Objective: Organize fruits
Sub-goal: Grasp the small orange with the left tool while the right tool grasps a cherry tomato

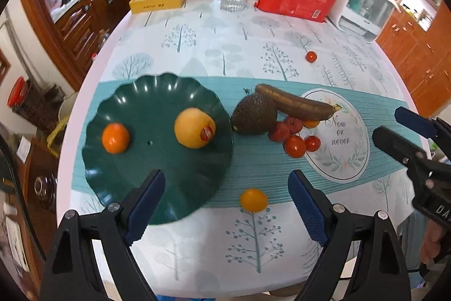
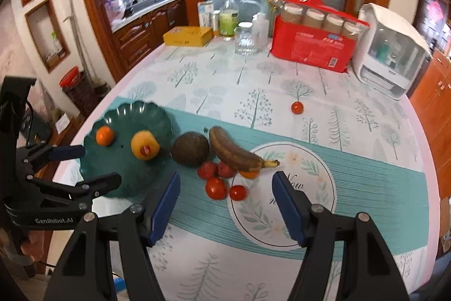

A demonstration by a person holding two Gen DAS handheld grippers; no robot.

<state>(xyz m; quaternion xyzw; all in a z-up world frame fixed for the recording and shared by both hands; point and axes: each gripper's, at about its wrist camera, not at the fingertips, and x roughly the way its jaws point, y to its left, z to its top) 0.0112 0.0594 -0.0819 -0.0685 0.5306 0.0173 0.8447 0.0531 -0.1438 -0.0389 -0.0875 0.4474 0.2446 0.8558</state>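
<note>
A kitchen tabletop [image 1: 197, 258] carried a tree-print cloth. Both the left tool [image 1: 225, 202] and the right tool [image 2: 225, 205] stood spread, holding nothing. Nearest lay a small yellow fruit [image 1: 253, 200]. Beyond, the green plate [image 1: 118, 182] held an orange [image 1: 115, 138] and a peach [image 1: 194, 127]; beside it lay an avocado [image 1: 253, 114], banana [image 1: 296, 103] and tomatoes [image 1: 294, 146].

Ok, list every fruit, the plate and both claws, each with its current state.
left claw: open, empty
right claw: open, empty
green plate: on table, holds two fruits
orange: on plate
yellow apple: on plate, sticker showing
avocado: on table, off plate
banana: browned, leaning on avocado
yellow tomato: alone near table edge
red tomatoes: clustered by banana
lone tomato: far, apart
</note>
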